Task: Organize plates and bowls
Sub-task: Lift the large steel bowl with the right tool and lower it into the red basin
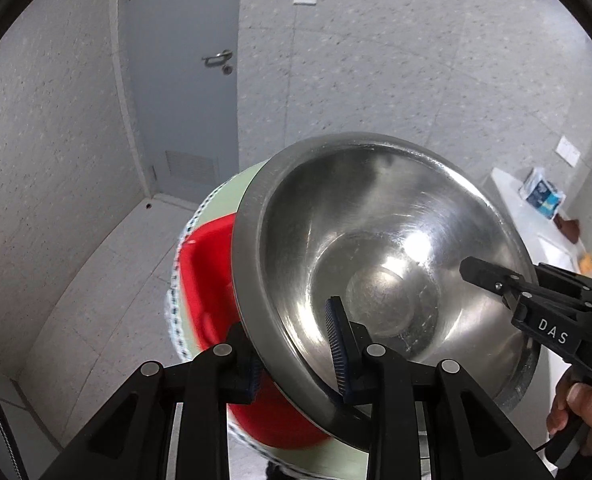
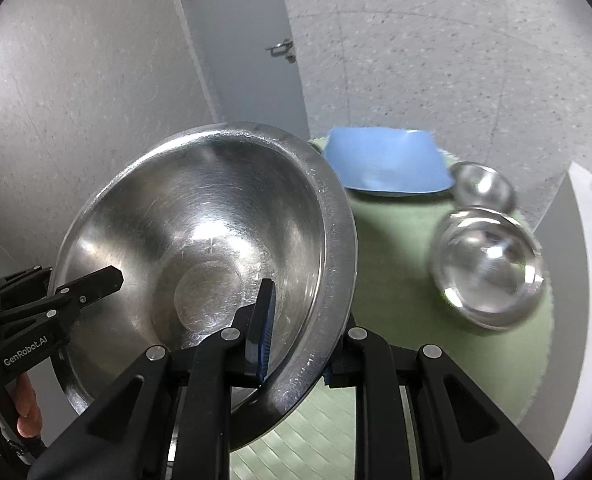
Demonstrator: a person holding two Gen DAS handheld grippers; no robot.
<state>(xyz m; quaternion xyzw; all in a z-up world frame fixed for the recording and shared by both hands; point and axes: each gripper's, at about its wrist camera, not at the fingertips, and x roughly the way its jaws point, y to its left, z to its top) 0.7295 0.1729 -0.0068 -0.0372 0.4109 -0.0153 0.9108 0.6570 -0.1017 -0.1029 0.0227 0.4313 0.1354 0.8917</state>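
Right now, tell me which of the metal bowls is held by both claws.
The large steel bowl: the left claw and right claw each clamp its rim. The two smaller shiny bowls sit untouched on the green mat.

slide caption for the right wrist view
Both grippers hold a steel bowl by its rim above a green mat.

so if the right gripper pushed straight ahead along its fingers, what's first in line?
The large steel bowl whose rim the right gripper already clamps. Past that rim, probably the green round mat, then the blue square plate; depth is unclear.
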